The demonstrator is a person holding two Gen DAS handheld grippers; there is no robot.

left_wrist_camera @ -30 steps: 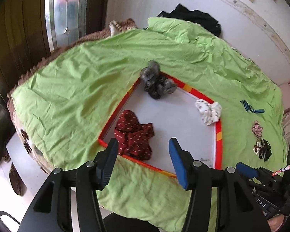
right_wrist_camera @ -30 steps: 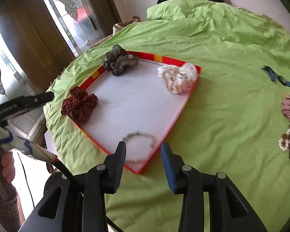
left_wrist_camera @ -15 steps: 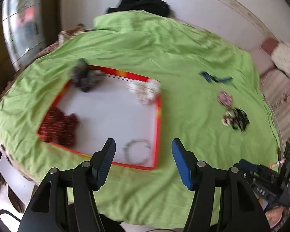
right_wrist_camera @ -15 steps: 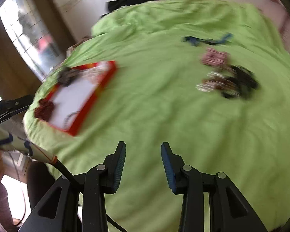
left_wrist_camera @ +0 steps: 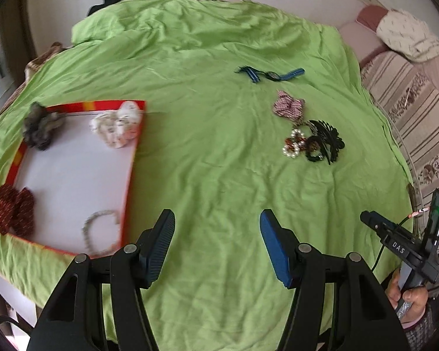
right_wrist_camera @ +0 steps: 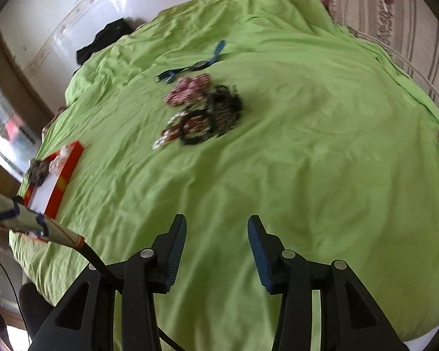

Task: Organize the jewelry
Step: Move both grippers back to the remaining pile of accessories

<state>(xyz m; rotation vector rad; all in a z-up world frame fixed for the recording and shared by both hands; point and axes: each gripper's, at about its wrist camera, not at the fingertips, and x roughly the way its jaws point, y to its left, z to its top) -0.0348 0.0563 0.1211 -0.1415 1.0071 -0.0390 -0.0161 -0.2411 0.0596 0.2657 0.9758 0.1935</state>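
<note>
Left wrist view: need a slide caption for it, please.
Open left gripper hovers over green sheet; tray holds scrunchies and bead bracelet, loose jewelry pile beyond.

Bare green sheet (left_wrist_camera: 213,175) lies between tray (left_wrist_camera: 130,158) and jewelry pile (left_wrist_camera: 310,143) (seemingly tangled).

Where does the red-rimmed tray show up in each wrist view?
Left wrist: tray at the left edge, mid-height, holding scrunchies and a bead bracelet.
Right wrist: tray small at the far left, seen edge-on.
Shared landmark: the blue strap on the green sheet, beyond the jewelry pile.
</note>
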